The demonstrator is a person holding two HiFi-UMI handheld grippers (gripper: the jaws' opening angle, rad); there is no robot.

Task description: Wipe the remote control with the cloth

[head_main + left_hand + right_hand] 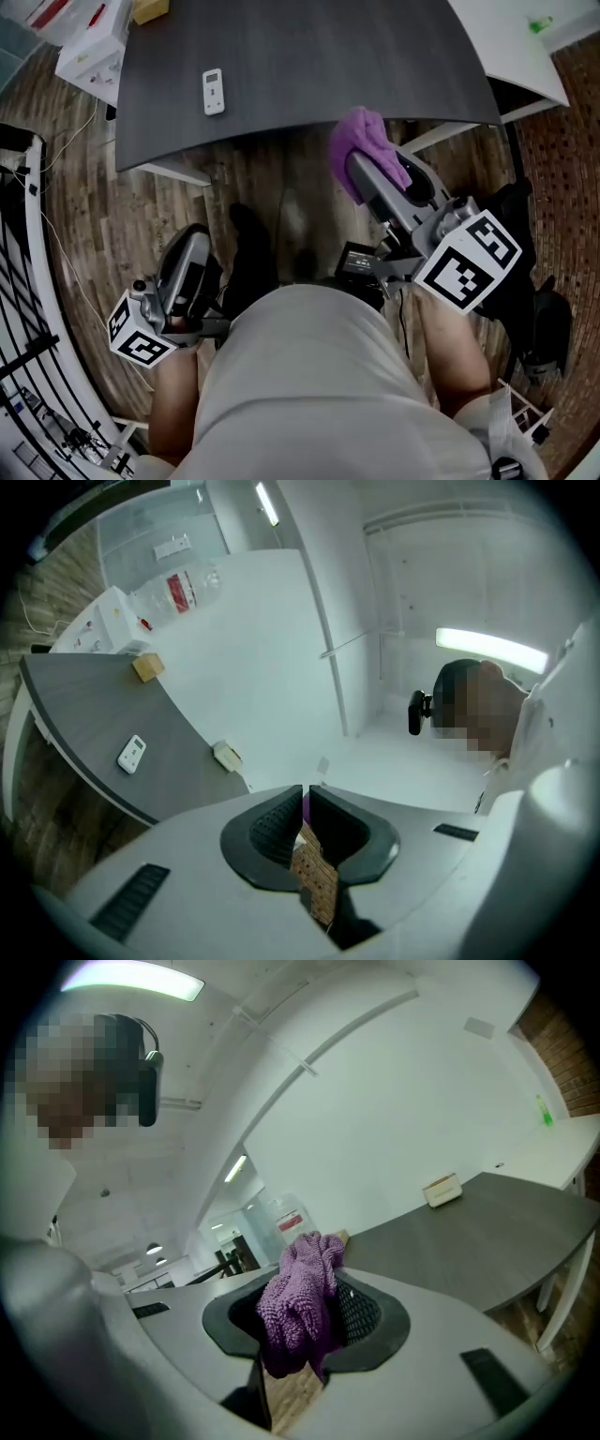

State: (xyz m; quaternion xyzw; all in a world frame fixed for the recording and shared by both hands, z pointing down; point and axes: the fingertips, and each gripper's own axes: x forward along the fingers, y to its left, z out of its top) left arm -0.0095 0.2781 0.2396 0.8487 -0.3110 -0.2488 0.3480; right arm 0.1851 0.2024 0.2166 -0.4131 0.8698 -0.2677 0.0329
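Observation:
A small white remote control [214,92] lies on the dark grey table [309,66], also seen in the left gripper view as the remote control [132,753] far off at the left. My right gripper [361,169] is shut on a bunched purple cloth [364,150], held off the table's near edge; the cloth [302,1302] fills the jaws of the right gripper [309,1312]. My left gripper [192,258] hangs low beside the person's body, over the floor. In its own view the left gripper [306,810] has its jaws nearly touching with nothing between them.
A white box [94,42] and a yellow block [150,9] sit at the table's far left. A small cream box [226,755] rests near the table's edge. A white table [511,42] adjoins at the right. A black rack [28,309] stands at the left on the wooden floor.

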